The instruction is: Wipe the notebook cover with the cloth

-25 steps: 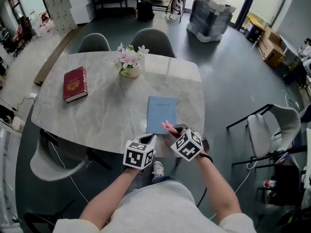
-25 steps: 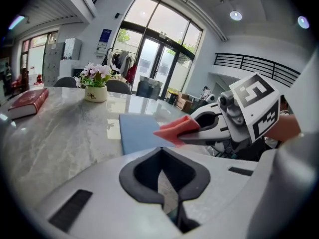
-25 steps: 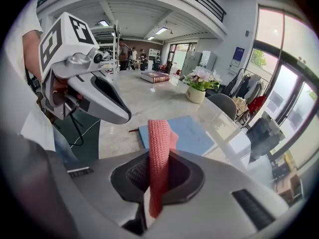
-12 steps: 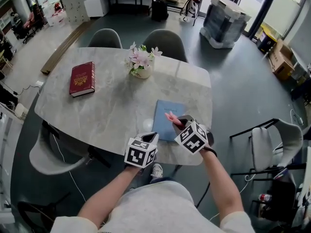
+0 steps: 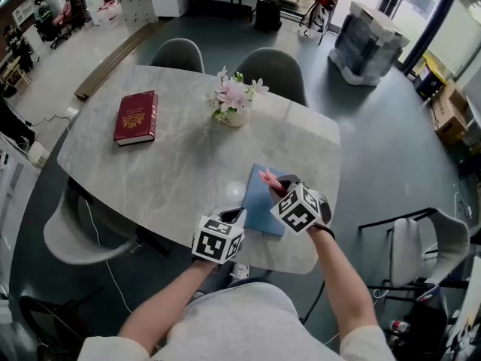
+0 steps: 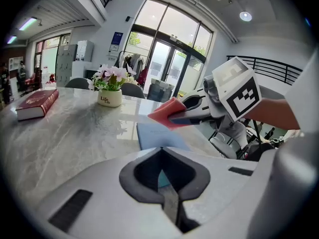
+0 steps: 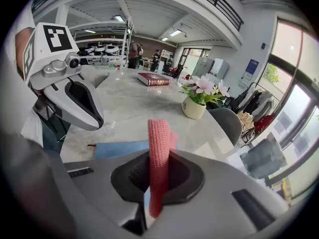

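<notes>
A light blue notebook [image 5: 264, 199] lies flat near the table's front edge, also seen in the left gripper view [image 6: 158, 135] and the right gripper view [image 7: 117, 148]. My right gripper [image 5: 279, 190] hovers over the notebook's right part, shut on a pink knitted cloth [image 7: 158, 153] whose tip [image 5: 267, 177] sticks out ahead of the jaws. The cloth [image 6: 166, 112] hangs above the cover, apart from it. My left gripper [image 5: 233, 215] sits at the notebook's near left corner, shut with nothing in it.
A marble table [image 5: 173, 156] carries a red book [image 5: 136, 117] at the far left and a white pot of pink flowers [image 5: 234, 104] at the back. Two grey chairs [image 5: 272, 70] stand behind, another chair [image 5: 75, 239] at the left.
The head view has shifted, so the table sits lower and more to the right. Both grippers keep their places by the notebook, the cloth still held.
</notes>
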A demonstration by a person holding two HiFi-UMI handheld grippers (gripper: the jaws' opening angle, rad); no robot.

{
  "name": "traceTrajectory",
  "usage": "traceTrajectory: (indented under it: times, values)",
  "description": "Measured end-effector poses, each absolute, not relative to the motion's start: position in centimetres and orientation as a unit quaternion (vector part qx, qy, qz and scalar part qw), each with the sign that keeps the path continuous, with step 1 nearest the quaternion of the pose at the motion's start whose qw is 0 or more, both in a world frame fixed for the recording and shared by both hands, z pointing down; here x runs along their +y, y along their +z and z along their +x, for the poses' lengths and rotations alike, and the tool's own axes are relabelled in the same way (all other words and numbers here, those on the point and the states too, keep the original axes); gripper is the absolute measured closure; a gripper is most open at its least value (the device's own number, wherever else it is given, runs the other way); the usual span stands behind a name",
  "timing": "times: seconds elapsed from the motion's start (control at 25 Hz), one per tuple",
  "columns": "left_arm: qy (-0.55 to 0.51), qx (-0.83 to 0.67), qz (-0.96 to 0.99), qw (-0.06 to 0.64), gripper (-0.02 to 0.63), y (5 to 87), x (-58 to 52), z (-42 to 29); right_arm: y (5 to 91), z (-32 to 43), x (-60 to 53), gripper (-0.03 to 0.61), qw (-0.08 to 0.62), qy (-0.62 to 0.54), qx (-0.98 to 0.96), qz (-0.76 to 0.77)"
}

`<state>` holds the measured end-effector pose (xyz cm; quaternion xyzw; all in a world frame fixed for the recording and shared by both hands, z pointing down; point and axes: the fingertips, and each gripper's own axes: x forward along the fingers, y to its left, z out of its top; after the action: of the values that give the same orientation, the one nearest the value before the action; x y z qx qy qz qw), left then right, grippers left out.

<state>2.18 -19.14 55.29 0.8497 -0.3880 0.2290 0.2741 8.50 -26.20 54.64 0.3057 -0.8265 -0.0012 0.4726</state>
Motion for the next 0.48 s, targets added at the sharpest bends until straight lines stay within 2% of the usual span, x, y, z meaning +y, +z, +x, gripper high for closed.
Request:
traceTrajectory:
  times: [0.48]
  values:
    - [0.226,-0.419,0.828,0.296,0.607,56.7,-22.1,0.8,58.5,7.8,-31.6,0.563,0.504,-0.004,-0.817,0.282]
